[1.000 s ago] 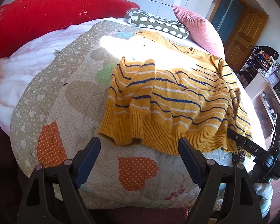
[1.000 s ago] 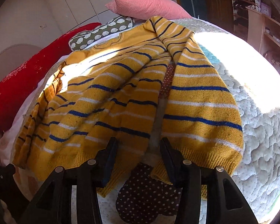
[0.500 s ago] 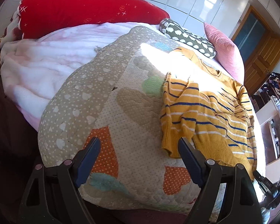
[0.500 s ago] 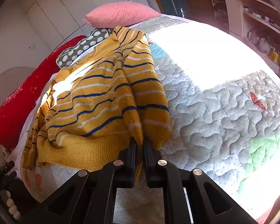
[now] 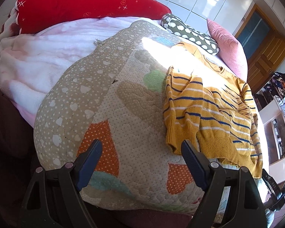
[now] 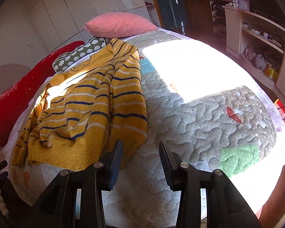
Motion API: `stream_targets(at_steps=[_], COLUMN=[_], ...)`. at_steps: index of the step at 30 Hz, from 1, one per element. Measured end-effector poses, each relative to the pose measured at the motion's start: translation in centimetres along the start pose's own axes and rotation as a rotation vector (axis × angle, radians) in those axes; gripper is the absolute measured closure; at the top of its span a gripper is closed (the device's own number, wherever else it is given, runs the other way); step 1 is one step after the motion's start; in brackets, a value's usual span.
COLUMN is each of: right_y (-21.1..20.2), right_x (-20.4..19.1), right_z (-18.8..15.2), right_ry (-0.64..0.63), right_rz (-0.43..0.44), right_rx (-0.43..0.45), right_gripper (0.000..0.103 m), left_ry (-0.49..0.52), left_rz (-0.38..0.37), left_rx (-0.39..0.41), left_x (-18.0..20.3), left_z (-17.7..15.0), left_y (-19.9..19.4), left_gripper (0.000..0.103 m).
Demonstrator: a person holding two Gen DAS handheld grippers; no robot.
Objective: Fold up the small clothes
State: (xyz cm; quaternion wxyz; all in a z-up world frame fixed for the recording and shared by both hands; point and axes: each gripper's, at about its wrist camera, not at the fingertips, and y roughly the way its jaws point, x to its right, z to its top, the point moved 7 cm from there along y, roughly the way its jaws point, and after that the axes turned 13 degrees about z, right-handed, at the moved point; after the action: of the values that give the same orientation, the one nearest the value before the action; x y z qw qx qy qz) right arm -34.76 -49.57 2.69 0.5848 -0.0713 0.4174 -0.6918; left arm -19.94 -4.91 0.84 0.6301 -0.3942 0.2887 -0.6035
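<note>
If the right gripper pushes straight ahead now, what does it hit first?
Likely bare quilt. The right gripper has its jaws opening with nothing between them; the sweater lies just beside its left finger, apparently off the line.

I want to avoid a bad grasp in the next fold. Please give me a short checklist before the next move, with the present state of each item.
1. Left gripper open, nothing between its jaws: ok.
2. Right gripper free of the sweater; jaws opening, only quilt between them: ok.
3. Sweater flat: not ok, hem bunched, wrinkled.
4. One side folded over the body: ok.
5. Sweater fully on the quilt: cannot tell, far edge hidden.
</note>
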Motion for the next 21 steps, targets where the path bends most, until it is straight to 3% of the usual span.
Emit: stream_targets(at_steps=[4,5,6,7,8,10,17,21], right_y=[3.1,3.8,4.2,4.4,4.1,2.2,-9.0,-10.9], right_x=[-0.5,-0.8,-1.2,-1.6,-1.6,-1.9,-4.4,-8.2], right_z=[0.1,0.2,0.3,0.6,1.4,4.1,18.7,23.2], right_ry=[-0.071,-0.078,-0.074,-0.049,-0.035,-0.068,-0.141,-0.174], right_rz=[-0.042,-0.015,0.03,0.095,0.107,0.074,-0.02,0.021], right_rx=[-0.039,-0.05,-0.06,-0.081,-0.079,-0.02,0.304,0.349], right_gripper=[0.057,0.071,0.095,0.095,0.095,0.095,0.095,0.095], left_ry=[0.028,0.03,0.033,0.038,0.043,0.052,0.063,0.064], left_rz=[-0.01,-0.013,-0.016,-0.018,-0.018,-0.018,-0.038,-0.056], left_rx=[0.005,0.007,0.011,0.016,0.024,0.038,0.063,0.041], left_x=[0.8,0.9,0.9,0.9,1.0,1.0,1.3,1.3], left_z=[-0.2,-0.3,-0.3,-0.2,-0.2,0.0,0.5,-0.1], left_y=[-0.4,-0.6,-0.8,-1.0,-1.2,-1.5,-2.0,-1.2], left_gripper=[0.019,0.019,0.019,0.019,0.019,0.019,0.019,0.019])
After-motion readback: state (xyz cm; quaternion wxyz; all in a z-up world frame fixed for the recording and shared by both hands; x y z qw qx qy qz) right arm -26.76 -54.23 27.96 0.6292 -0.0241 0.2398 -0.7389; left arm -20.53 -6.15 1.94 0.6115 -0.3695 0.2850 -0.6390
